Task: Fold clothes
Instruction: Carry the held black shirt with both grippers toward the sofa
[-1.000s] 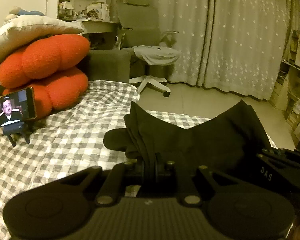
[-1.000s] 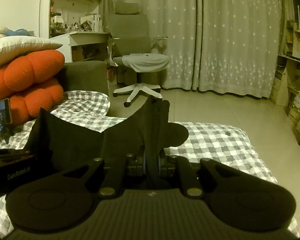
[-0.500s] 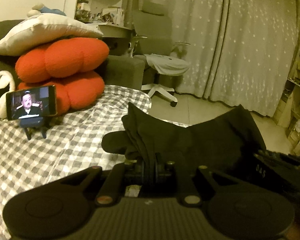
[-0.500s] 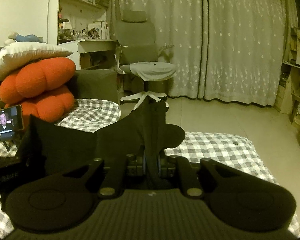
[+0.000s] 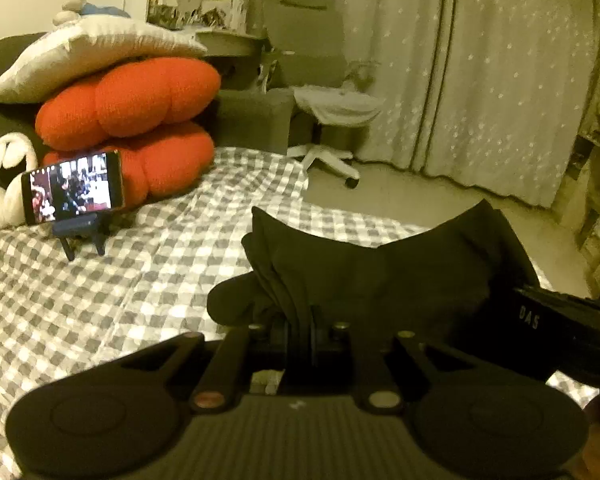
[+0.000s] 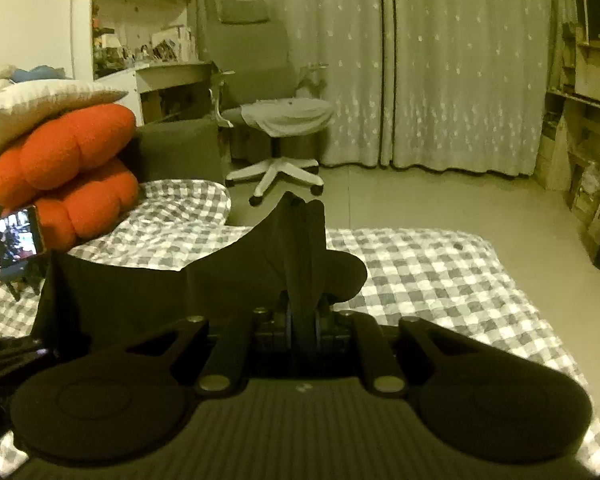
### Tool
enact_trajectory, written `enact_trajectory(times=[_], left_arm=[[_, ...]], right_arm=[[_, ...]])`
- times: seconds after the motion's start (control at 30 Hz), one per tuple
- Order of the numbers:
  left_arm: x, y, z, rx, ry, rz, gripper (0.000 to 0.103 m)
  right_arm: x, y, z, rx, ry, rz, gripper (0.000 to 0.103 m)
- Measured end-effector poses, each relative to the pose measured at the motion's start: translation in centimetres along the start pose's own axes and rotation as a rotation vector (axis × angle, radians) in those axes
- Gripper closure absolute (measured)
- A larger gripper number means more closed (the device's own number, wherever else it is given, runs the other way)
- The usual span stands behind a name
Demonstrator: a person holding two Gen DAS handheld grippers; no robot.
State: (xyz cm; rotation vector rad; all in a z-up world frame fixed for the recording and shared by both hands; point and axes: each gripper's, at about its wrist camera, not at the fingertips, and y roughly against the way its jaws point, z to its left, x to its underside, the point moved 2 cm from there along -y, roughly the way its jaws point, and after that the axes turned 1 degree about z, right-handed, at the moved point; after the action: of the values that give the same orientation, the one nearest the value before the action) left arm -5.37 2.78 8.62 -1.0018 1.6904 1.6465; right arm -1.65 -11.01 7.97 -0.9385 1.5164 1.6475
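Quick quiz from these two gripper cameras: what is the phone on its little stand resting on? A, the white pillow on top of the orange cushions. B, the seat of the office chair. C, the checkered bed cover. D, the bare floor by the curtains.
C: the phone stands on its small dark stand on the checkered bed cover, just in front of the orange cushions.

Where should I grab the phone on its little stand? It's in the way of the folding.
Take the phone by its short ends, coming from the front and above. It sits landscape, tilted back on the small stand, with orange cushions close behind blocking the rear. Both hand-held grippers now pinch the black garment.
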Motion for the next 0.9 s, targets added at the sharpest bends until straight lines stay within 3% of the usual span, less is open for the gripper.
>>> enact_trajectory(times=[0.2,0.4,0.63,0.9], left_arm=[[1.4,2.5,3.2,0.02,0.064,-0.004,0.094],[2.7,6.0,7.6,-0.027,0.132,-0.04,0.094],[2.8,9.6,16.2,-0.138,0.339,-0.062,0.094],[1.7,13.9,27.4,-0.275,0.596,-0.159,0.094]], right_arm=[[1.1,1.8,1.5,-0.053,0.061,-0.022,0.091],[1.1,2.7,5.5,-0.148,0.166,-0.015,0.091],[-1.2,2.7,14.6,-0.365,0.331,0.026,0.091],[-3.3,3.4,27.5,-0.608,0.501,0.015,0.091]])
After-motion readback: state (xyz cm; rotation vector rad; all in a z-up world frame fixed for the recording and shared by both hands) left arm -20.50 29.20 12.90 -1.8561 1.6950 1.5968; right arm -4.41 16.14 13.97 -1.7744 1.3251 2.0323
